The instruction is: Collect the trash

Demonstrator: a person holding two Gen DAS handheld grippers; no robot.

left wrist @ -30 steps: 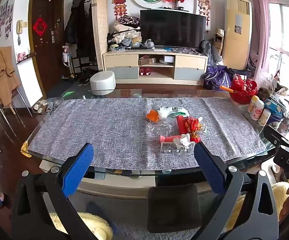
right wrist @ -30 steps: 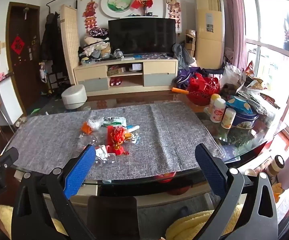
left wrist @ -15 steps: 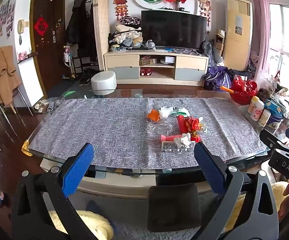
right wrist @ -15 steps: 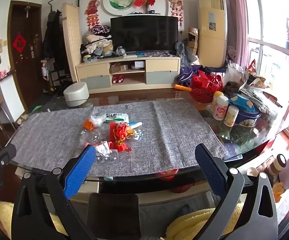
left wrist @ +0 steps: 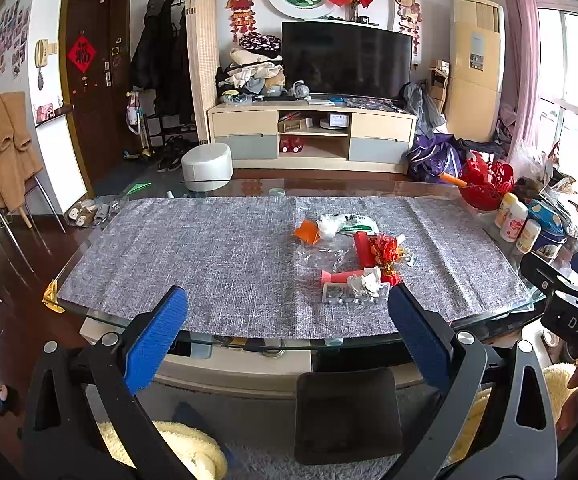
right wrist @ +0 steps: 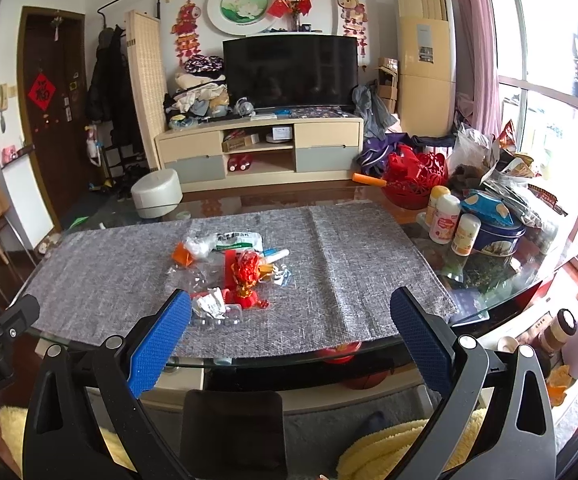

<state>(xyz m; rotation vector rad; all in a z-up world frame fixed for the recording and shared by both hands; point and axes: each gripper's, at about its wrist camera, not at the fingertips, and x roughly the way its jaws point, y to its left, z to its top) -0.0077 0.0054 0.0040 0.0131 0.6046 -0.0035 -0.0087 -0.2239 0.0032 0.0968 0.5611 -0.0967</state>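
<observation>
The left gripper [left wrist: 287, 304] hangs with its blue pads spread wide and nothing between them, short of the near edge of the glass table [left wrist: 89, 312]; the right gripper [right wrist: 289, 308] is likewise wide apart and empty, held at about the same stand-off. Ahead of both, on the grey table runner [left wrist: 209, 248], lies the trash pile [left wrist: 353, 256], untouched as far as the views show: it sits ahead and to the right of the left gripper, and ahead and to the left of the right one. Nearest the grippers is a clear plastic tray [right wrist: 219, 316] with a crumpled white paper [right wrist: 209, 304] on it, then a red tasselled ornament [right wrist: 247, 276] beside a red box [left wrist: 363, 246], crinkled clear film [left wrist: 321, 254], and farthest out an orange scrap [left wrist: 307, 232] and a white-and-green wrapper [right wrist: 237, 240]. Off to the right, well apart from the pile, stand small bottles [right wrist: 445, 220] and a blue tin [right wrist: 497, 236], which look like household goods rather than rubbish. No bin or bag for the collected pieces is visible. Judging from this, nothing is gathered yet; the whole pile remains, and the approach over the table edge is the step in hand.
</observation>
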